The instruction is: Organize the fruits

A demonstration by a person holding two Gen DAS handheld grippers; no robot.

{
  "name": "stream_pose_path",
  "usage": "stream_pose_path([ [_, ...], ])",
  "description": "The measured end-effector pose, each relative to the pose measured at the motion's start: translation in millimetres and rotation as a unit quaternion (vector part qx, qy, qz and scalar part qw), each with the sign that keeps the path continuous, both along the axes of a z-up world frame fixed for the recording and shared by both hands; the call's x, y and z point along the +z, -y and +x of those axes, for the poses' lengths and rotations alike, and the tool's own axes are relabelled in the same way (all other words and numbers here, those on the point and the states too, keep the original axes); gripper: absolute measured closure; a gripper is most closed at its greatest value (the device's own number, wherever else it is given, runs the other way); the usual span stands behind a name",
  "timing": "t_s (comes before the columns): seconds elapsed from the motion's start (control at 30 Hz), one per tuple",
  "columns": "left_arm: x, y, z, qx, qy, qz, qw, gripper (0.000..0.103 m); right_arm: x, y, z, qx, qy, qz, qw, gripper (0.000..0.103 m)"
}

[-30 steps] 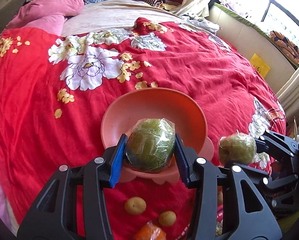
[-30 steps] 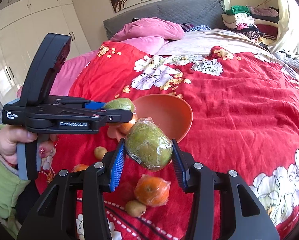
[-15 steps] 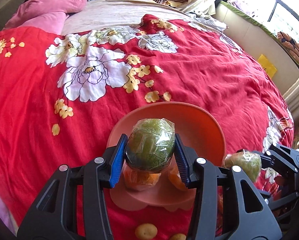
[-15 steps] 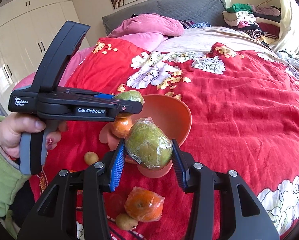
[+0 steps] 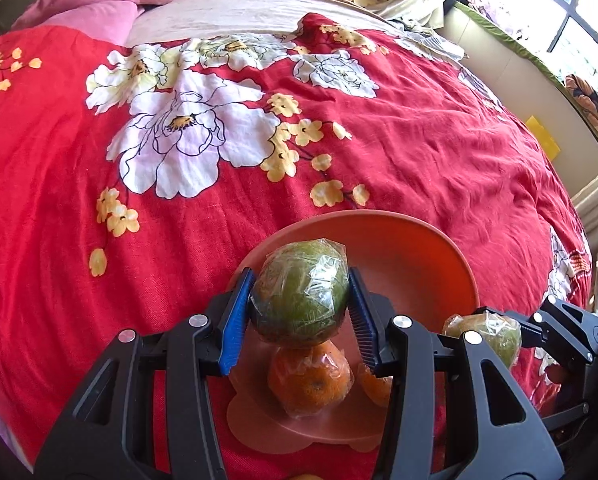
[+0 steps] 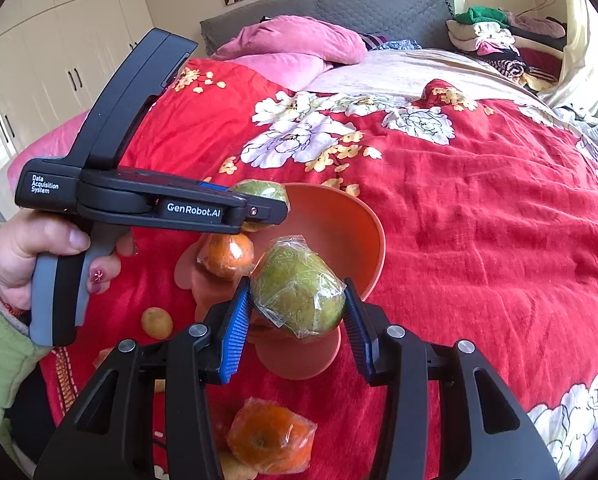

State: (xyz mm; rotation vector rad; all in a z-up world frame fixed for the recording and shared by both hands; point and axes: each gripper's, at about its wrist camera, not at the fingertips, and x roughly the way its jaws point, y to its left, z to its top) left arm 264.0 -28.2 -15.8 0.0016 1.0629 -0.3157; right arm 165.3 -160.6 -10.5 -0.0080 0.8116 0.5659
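Observation:
My left gripper (image 5: 299,312) is shut on a plastic-wrapped green fruit (image 5: 301,292) held just above the orange-pink bowl (image 5: 419,256). A wrapped orange (image 5: 309,380) lies in the bowl right beneath it, with part of a second orange (image 5: 373,382) beside. In the right wrist view my right gripper (image 6: 297,316) is shut on another wrapped green fruit (image 6: 299,288) over the bowl's (image 6: 347,224) near rim. The left gripper (image 6: 259,210) with its fruit (image 6: 259,192) hangs over the bowl's left side, held by a hand (image 6: 39,252).
On the red floral bedspread (image 6: 479,220), a wrapped orange (image 6: 271,440) and a small yellow fruit (image 6: 157,322) lie near the bowl. Pink pillows (image 6: 295,44) and folded clothes (image 6: 495,40) sit at the bed's far end. A window ledge (image 5: 539,72) borders the right.
Both grippers have moved forward and down with their green fruits, so they now hang over the bowl. The bowl and its oranges have come closer in both views.

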Motion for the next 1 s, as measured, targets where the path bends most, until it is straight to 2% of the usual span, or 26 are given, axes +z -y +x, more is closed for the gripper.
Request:
stream_pose_path([
  [0.47,-3.4,1.0,0.6,0.000,0.000,-0.003,1.0000,0.065,-7.6,-14.4,9.6,0.001,0.017,-0.056,0.998,0.060],
  [1.0,-3.1,1.7,-1.2,0.001,0.001,-0.004,1.0000,0.065,-8.8,-12.8,4.8,0.002,0.020,-0.047,0.999,0.059],
])
